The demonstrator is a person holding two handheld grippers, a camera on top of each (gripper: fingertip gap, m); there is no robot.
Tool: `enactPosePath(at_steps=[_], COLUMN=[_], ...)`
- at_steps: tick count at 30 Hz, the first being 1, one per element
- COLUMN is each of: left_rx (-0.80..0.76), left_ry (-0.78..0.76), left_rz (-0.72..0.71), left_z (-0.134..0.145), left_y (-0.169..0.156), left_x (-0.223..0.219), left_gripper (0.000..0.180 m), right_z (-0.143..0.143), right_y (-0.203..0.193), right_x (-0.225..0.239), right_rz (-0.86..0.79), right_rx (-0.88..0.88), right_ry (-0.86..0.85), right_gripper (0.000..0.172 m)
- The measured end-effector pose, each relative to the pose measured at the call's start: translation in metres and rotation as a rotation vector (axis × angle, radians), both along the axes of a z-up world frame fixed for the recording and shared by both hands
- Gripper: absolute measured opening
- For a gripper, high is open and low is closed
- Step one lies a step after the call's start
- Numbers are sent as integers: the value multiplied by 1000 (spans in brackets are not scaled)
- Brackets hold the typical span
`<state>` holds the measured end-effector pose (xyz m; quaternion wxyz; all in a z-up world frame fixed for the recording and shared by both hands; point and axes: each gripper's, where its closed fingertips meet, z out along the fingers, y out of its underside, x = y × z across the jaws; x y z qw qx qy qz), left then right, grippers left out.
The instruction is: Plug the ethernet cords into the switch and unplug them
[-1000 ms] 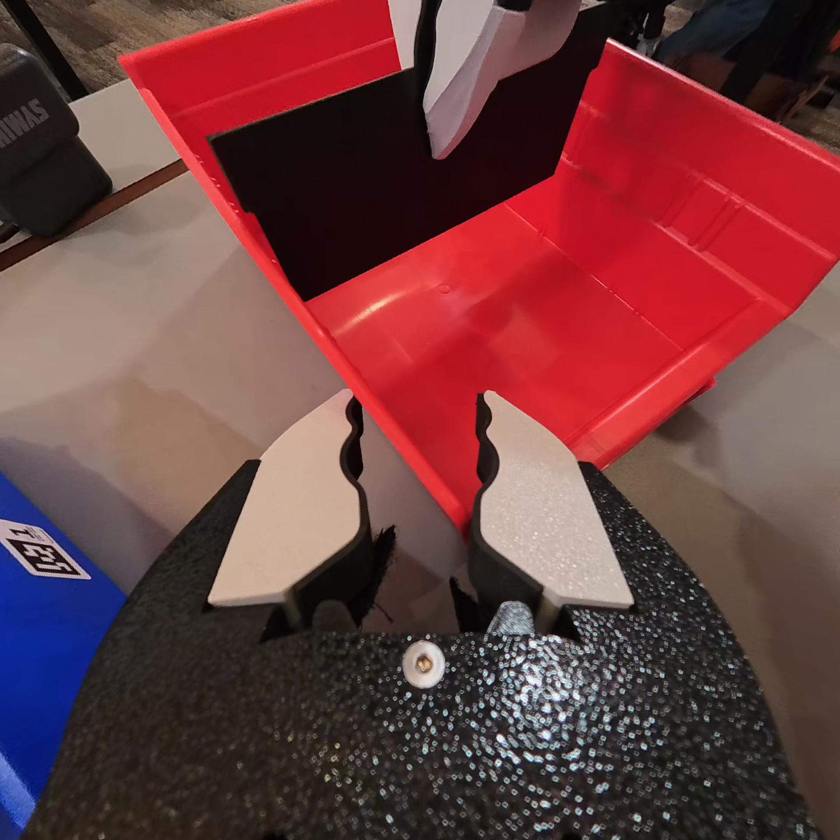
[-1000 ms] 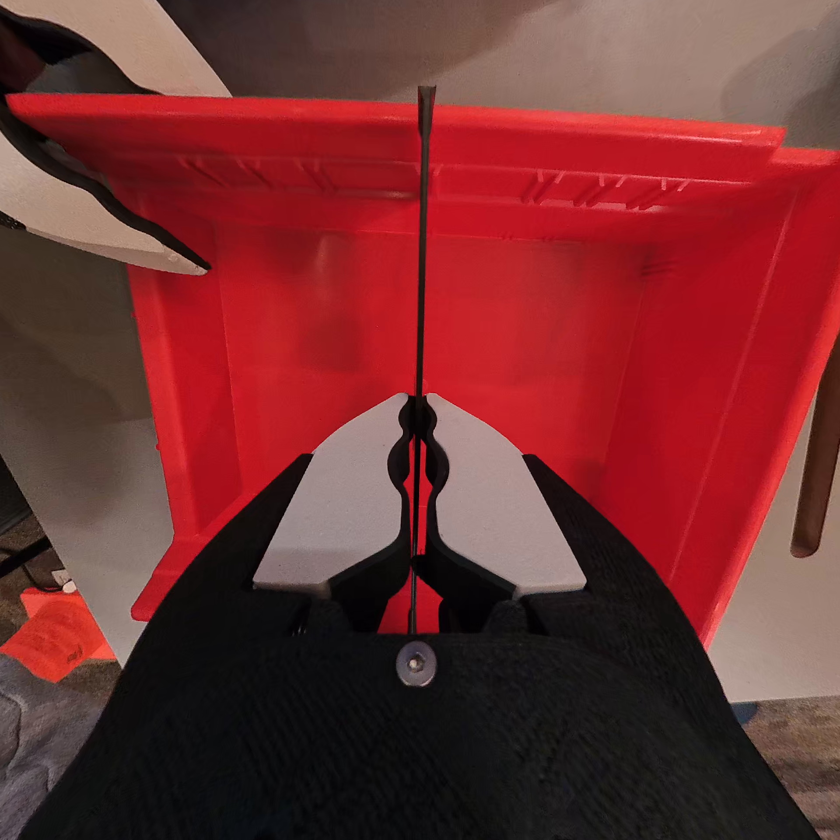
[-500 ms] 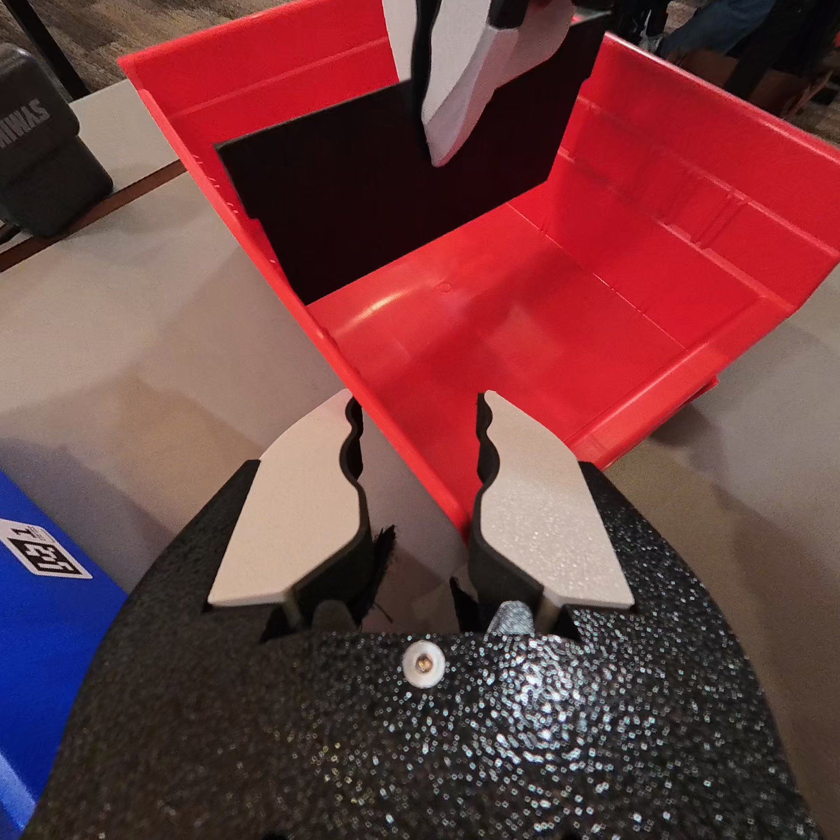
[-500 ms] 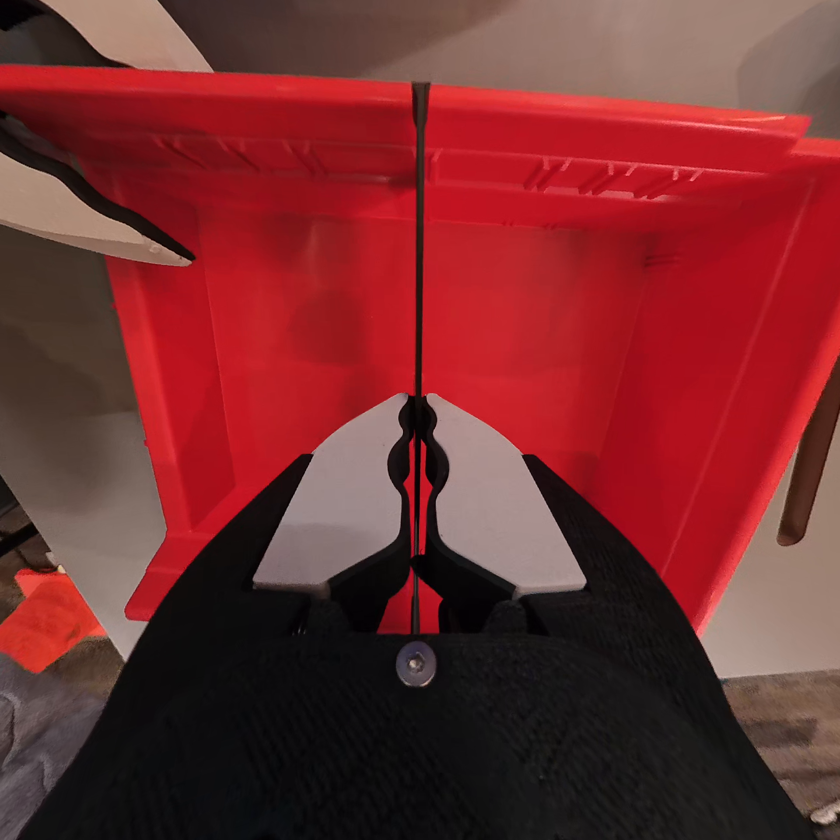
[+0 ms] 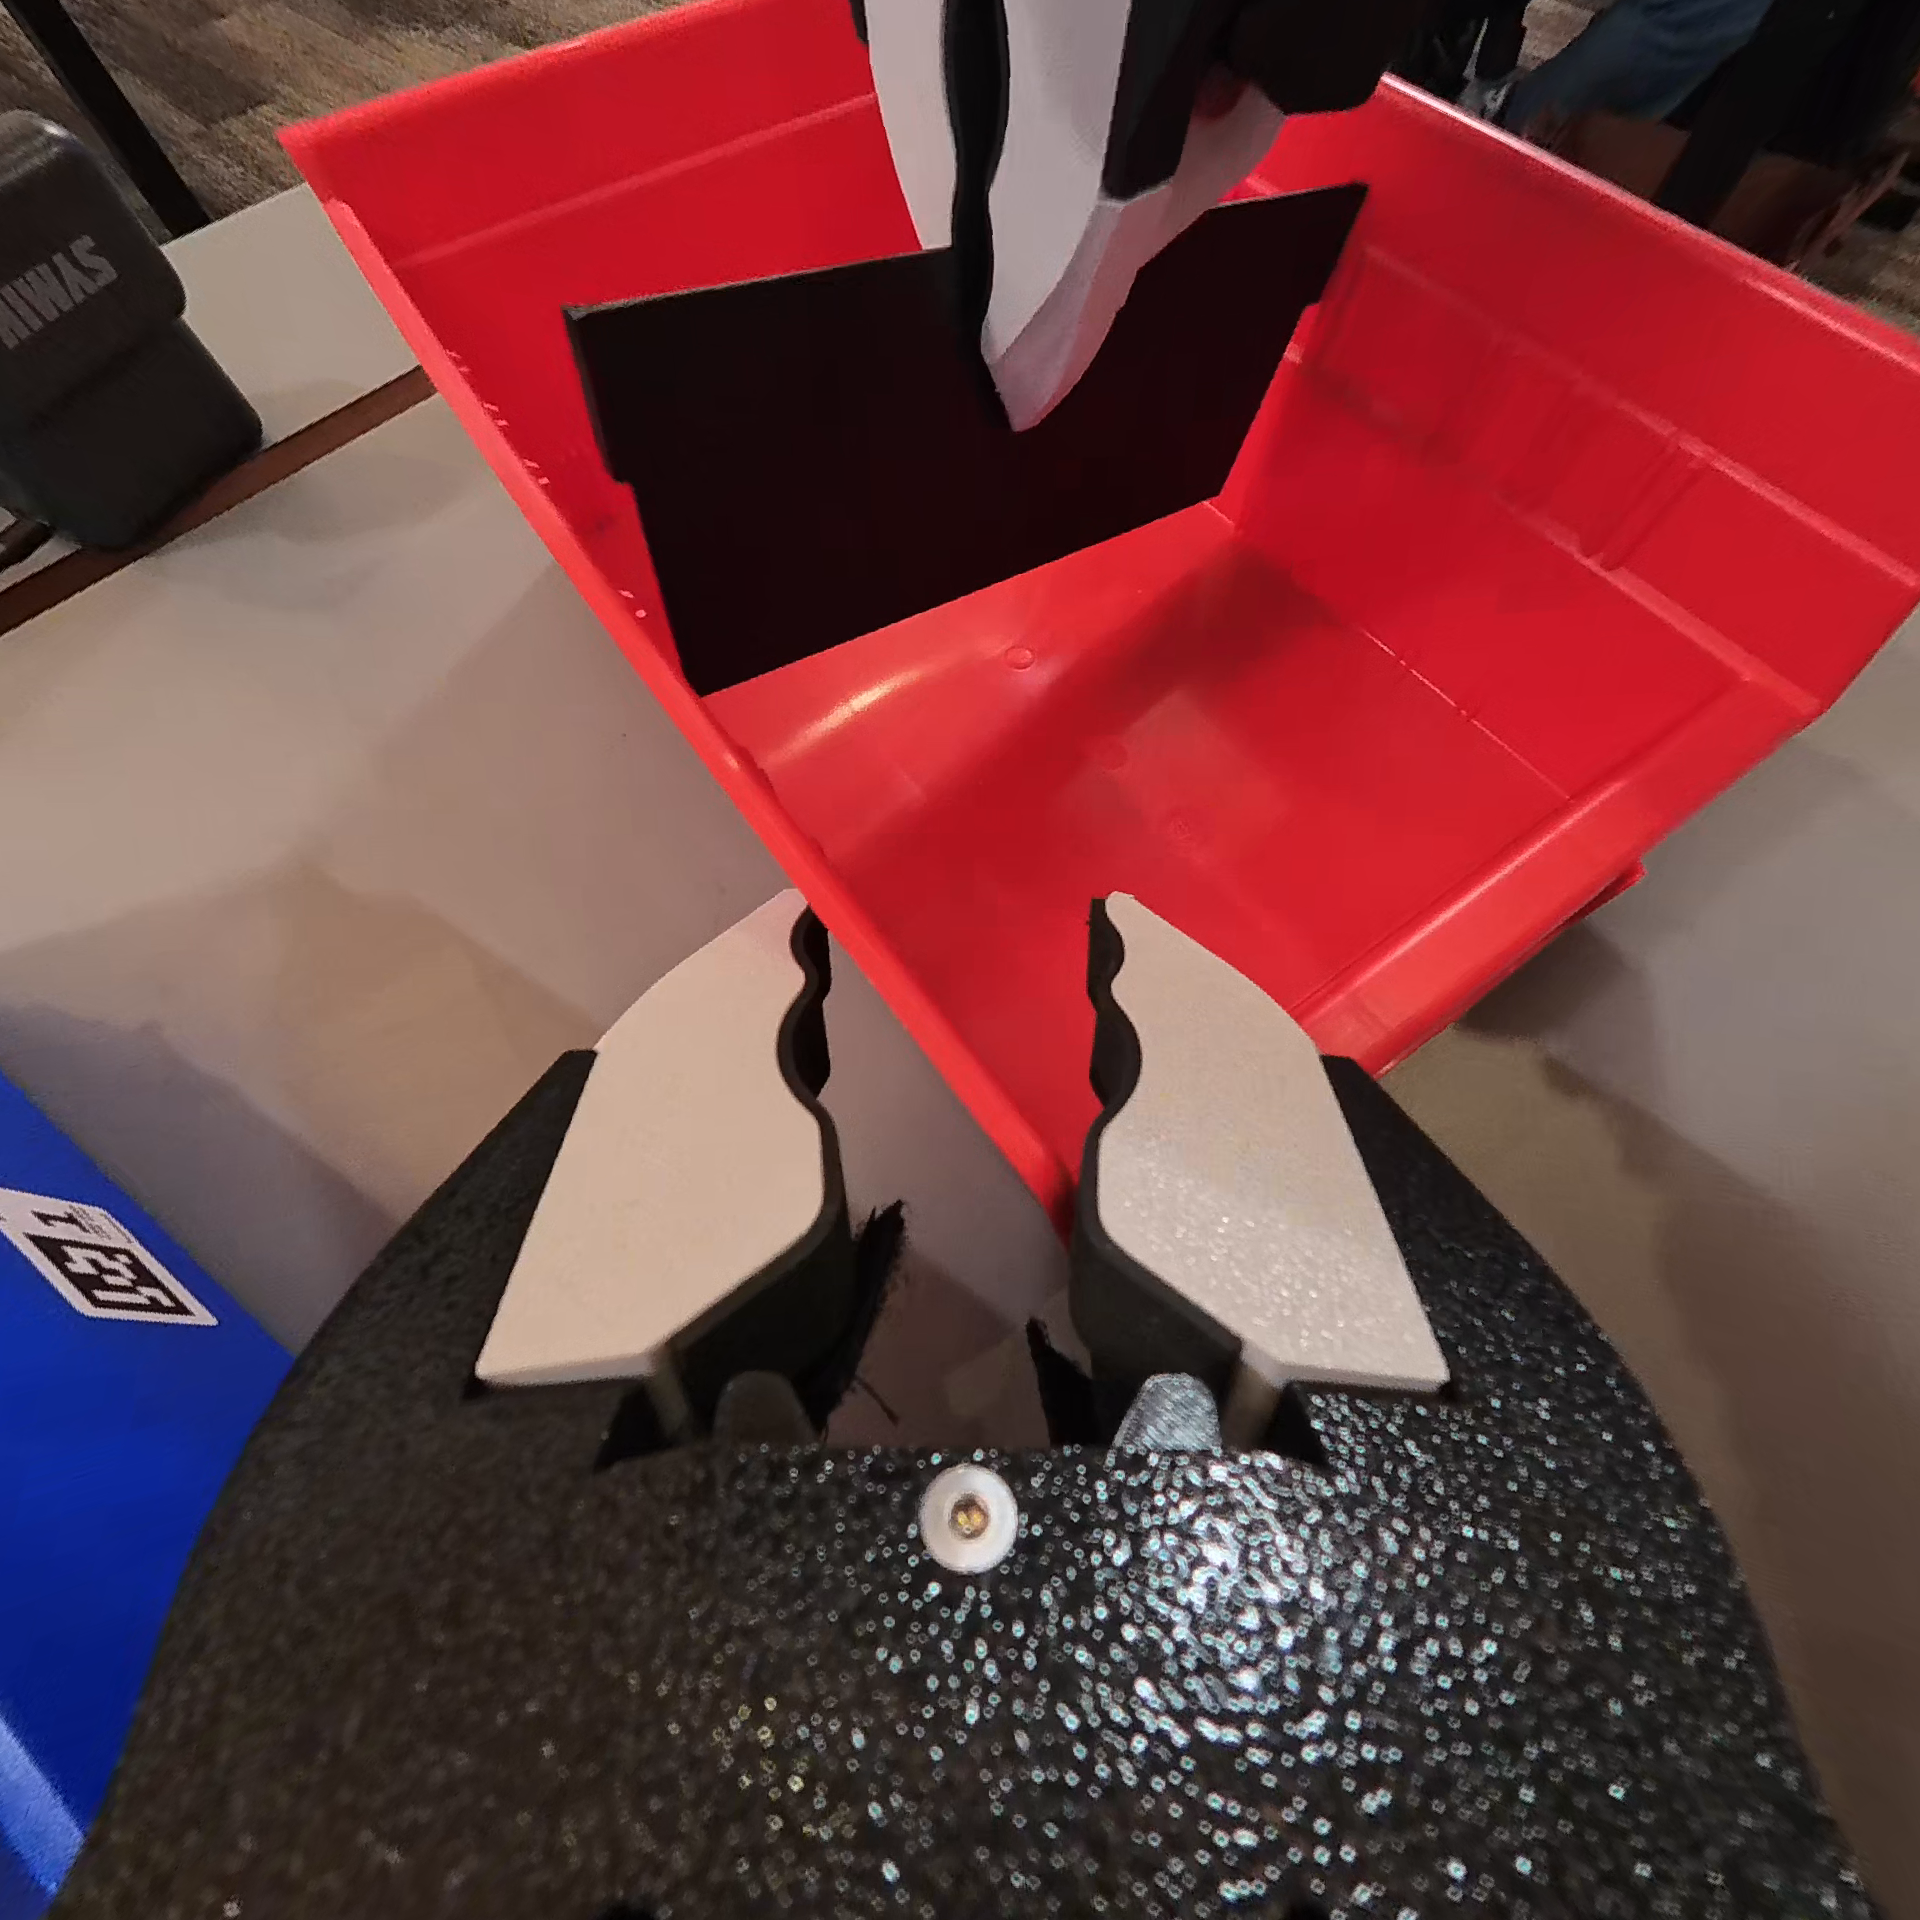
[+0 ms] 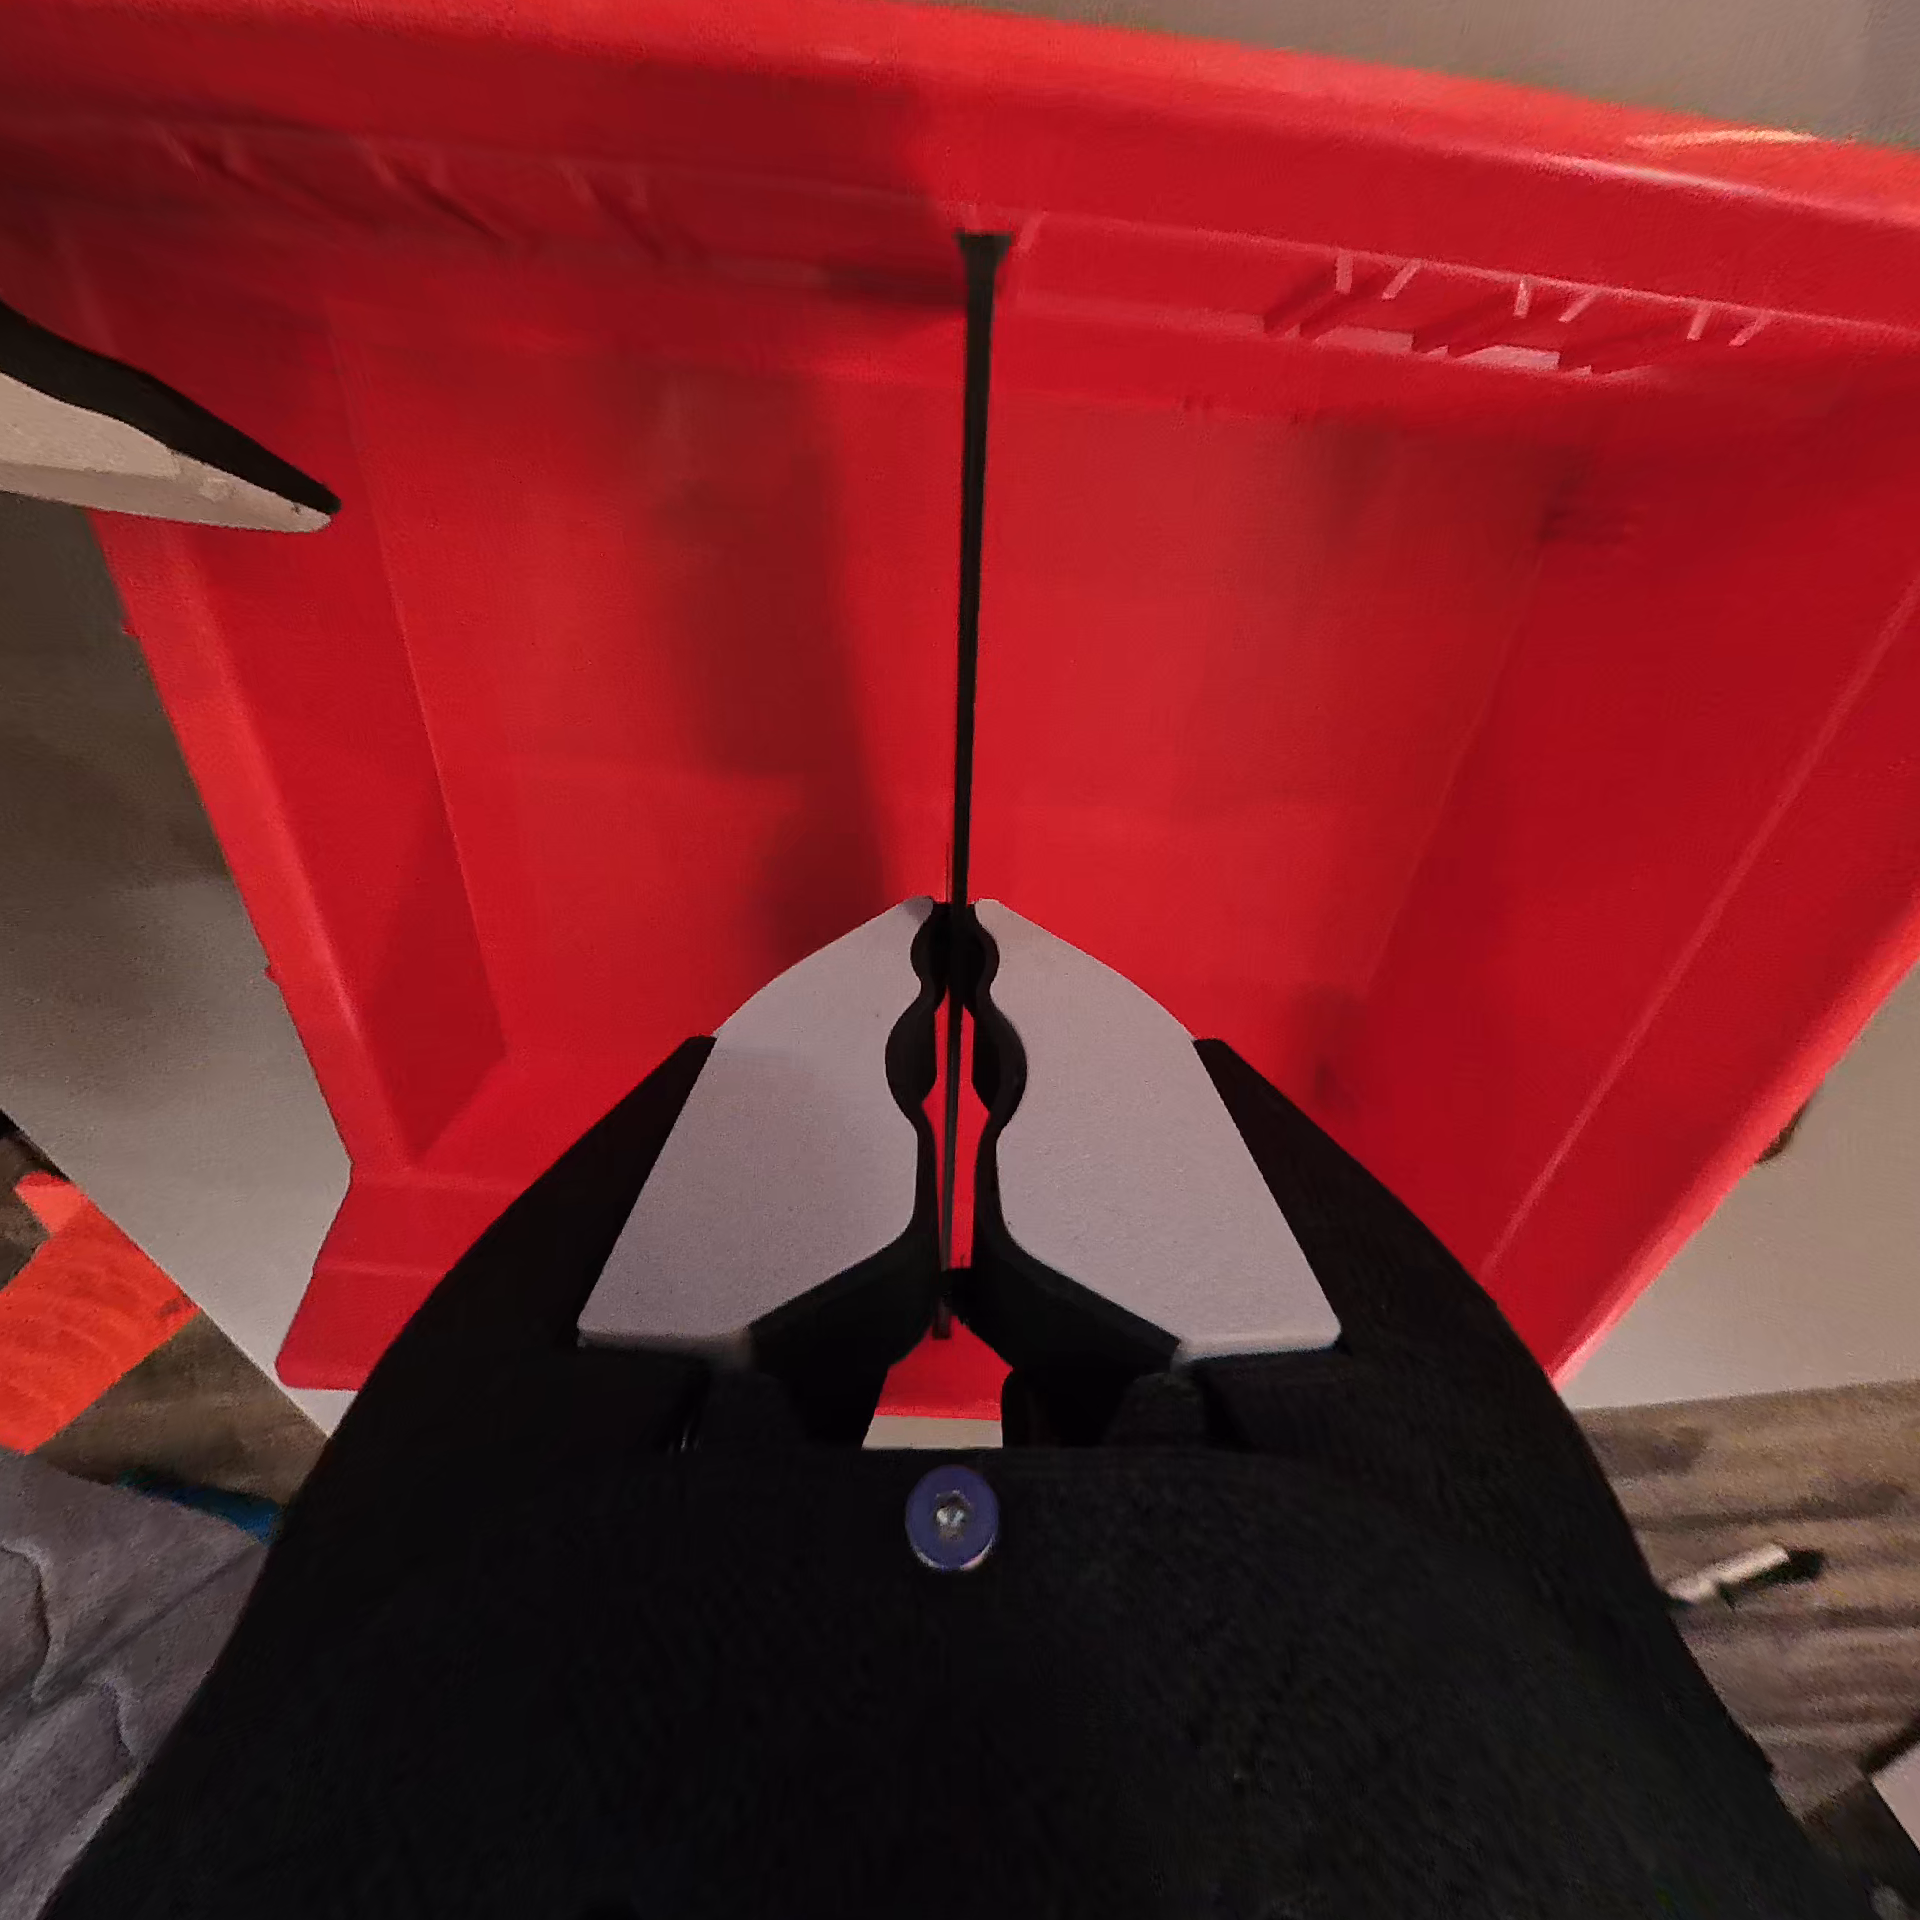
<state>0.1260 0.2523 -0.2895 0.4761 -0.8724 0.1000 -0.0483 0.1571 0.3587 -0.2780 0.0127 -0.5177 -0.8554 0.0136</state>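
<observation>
No ethernet cord or switch shows in either view. A red plastic bin (image 5: pixel 1195 748) stands on the grey table. My right gripper (image 6: pixel 958 904) is shut on a thin black divider panel (image 6: pixel 971 571) and holds it upright inside the bin, edge-on to its camera. In the left wrist view the panel (image 5: pixel 883 468) stands across the bin's far half, with the right gripper (image 5: pixel 1023 405) clamped on its top edge. My left gripper (image 5: pixel 951 914) is open and empty. It straddles the bin's near side wall without pressing on it. One of its fingers (image 6: pixel 156 468) shows at the left of the right wrist view.
A blue box with a black-and-white tag (image 5: pixel 94 1403) lies at the near left. A dark grey case (image 5: pixel 83 343) stands at the far left of the table (image 5: pixel 312 779). An orange object (image 6: pixel 73 1320) lies on the floor beyond the table edge. One gripper's finger ends stand about 12 centimeters off the other's.
My right gripper has moved down and closer to the bin, lowering the black panel so its far end now sits below the rim. My left gripper has stayed still and open.
</observation>
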Motion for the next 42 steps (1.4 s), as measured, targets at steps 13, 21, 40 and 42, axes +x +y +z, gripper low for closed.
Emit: enactPosePath(at_steps=[13,21,40,42], left_rx=[229,140,-13,-32], left_ry=[365,434,50,38], left_rz=[-91,-327,-786,-798], left_z=[72,92,79,79], left_y=[22,73,84,86], left_x=[-6,-15,10,9], left_gripper=[52,49,1,2], right_z=[6,22,15,16], right_y=[1,0,24,23], right_x=[4,7,56,56], right_rz=[-14,-4,-44,-75], right_rx=[16,19,20,-3], right_ry=[-40,11,105,116], right_gripper=[0,0,0,0])
